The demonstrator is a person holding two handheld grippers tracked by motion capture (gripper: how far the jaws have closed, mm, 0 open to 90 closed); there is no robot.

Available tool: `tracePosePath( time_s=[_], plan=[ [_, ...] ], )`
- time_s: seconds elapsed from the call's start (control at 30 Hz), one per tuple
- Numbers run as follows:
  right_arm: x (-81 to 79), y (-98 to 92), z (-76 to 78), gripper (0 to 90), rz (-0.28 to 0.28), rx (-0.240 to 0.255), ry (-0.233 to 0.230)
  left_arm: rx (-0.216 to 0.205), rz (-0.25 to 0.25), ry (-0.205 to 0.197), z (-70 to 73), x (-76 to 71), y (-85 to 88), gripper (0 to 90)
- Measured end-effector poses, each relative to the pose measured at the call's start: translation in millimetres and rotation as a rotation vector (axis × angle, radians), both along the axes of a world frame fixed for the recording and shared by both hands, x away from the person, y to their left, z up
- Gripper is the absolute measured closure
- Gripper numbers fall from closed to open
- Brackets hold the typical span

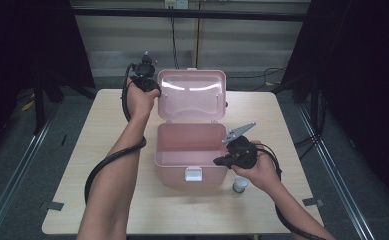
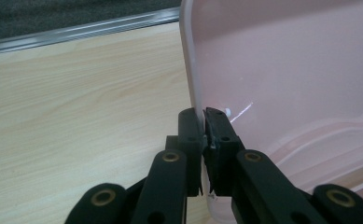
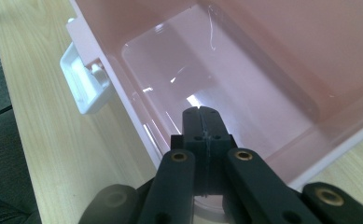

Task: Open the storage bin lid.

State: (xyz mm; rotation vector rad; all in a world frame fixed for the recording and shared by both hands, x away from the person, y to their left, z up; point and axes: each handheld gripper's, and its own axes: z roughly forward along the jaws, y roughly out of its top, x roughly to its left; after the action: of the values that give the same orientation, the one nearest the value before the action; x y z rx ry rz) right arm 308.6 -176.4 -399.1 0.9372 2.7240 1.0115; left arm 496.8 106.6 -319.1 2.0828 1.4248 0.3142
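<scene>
Forearms (image 1: pixel 113 175) over wooden table (image 1: pixel 107 210), dark room.

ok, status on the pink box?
Left gripper clamped on lid edge, lid upright. Right gripper shut, empty, over open box. Small white bottle beside box, not blocking.

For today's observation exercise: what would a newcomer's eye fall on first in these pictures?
First, the pink box at the middle of the table, its lid standing open. Next, the left gripper clamped on the lid's edge, and the right gripper, jaws shut, at the box's near right corner.
</scene>
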Motion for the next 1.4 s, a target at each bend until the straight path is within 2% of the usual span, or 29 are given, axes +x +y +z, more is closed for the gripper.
tracePosePath(
  time_s=[0.43, 1.03, 1.4],
  plan=[
    [0.0, -0.8, -0.3, 90.0, 0.005, 0.005, 0.006, 0.0, 0.005, 0.004, -7.0, 5.6, -0.8, 85.5],
    [-1.2, -0.2, 0.0, 90.0, 0.008, 0.005, 0.01, 0.027, 0.001, 0.01, -17.5, 8.9, -2.6, 84.4],
    [-2.2, -0.1, 0.2, 90.0, 0.008, 0.001, 0.01, 0.021, 0.01, 0.018, -25.6, 12.5, -2.3, 83.7]
  ],
)
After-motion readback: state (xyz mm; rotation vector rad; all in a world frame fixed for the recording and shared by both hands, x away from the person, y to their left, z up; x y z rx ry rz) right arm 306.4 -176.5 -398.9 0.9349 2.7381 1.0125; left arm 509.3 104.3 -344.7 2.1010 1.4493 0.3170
